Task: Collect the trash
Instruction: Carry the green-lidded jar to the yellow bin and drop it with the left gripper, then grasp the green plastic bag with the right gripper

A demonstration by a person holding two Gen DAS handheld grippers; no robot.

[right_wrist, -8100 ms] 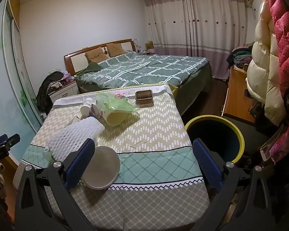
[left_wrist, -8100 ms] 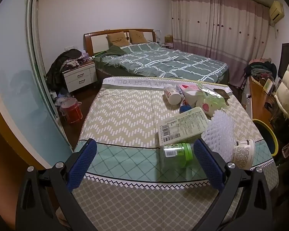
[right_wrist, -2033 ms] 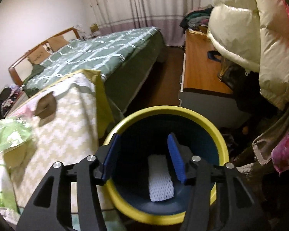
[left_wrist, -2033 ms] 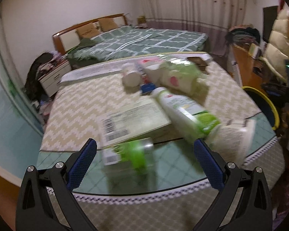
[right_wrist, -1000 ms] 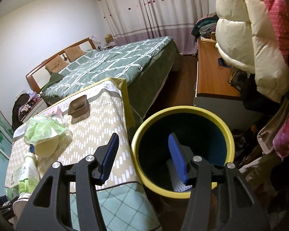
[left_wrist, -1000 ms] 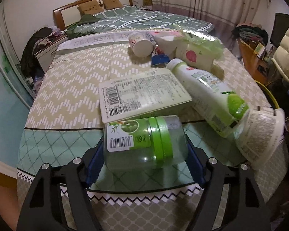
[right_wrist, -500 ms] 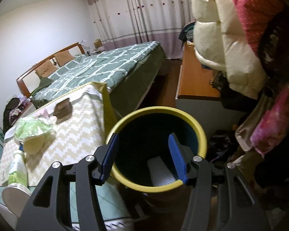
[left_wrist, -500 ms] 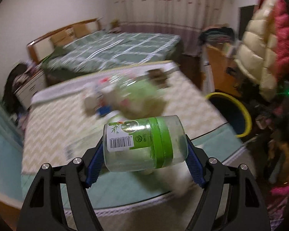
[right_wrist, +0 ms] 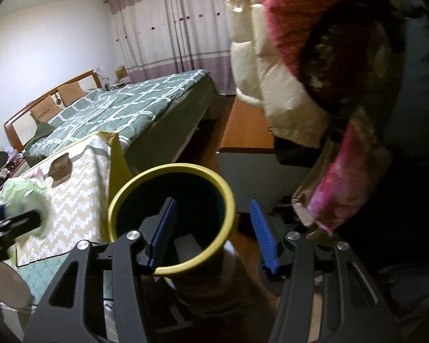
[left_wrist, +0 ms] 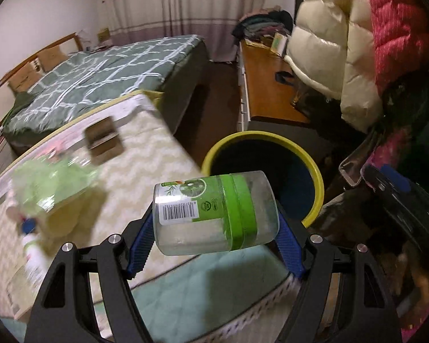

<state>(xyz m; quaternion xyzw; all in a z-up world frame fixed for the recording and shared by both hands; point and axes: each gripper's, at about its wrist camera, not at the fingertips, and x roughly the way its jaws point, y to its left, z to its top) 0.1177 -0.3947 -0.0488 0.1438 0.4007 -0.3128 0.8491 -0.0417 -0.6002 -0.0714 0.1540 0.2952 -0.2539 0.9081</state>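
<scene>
The left gripper [left_wrist: 215, 243] clamps a clear plastic jar with a green band and a barcode label [left_wrist: 214, 211] between its blue-padded fingers [left_wrist: 141, 238], one pad on each end of the jar. The jar lies on its side, off the table, above the near right corner of the table covered in a beige zigzag and teal diamond cloth [left_wrist: 145, 171]. Just beyond the jar, to its right, stands the round bin with a yellow rim and dark blue inside [left_wrist: 317, 180], on the floor beside the table.

On the far left of the table sit a blurred pale green plastic bag [left_wrist: 51, 177], a white bottle with a green label [left_wrist: 33, 254] at the near left edge, and a small brown rectangular tray [left_wrist: 103, 140] farther back.

The right gripper [right_wrist: 213, 233] hangs over the same bin [right_wrist: 228, 200] with its jaws parted and nothing between its blue fingers [right_wrist: 164, 231]. A white object [right_wrist: 187, 247] lies at the bottom of the bin; its texture cannot be made out.

Behind the table stands a bed with a green checked quilt [left_wrist: 105, 74] and a wooden headboard [right_wrist: 47, 94]. On the right hang a cream padded jacket [left_wrist: 328, 45] and a pink quilted jacket [left_wrist: 397, 25], above a brown wooden desk [left_wrist: 268, 85]. Pale curtains with a mauve band [right_wrist: 174, 34] cover the far wall.
</scene>
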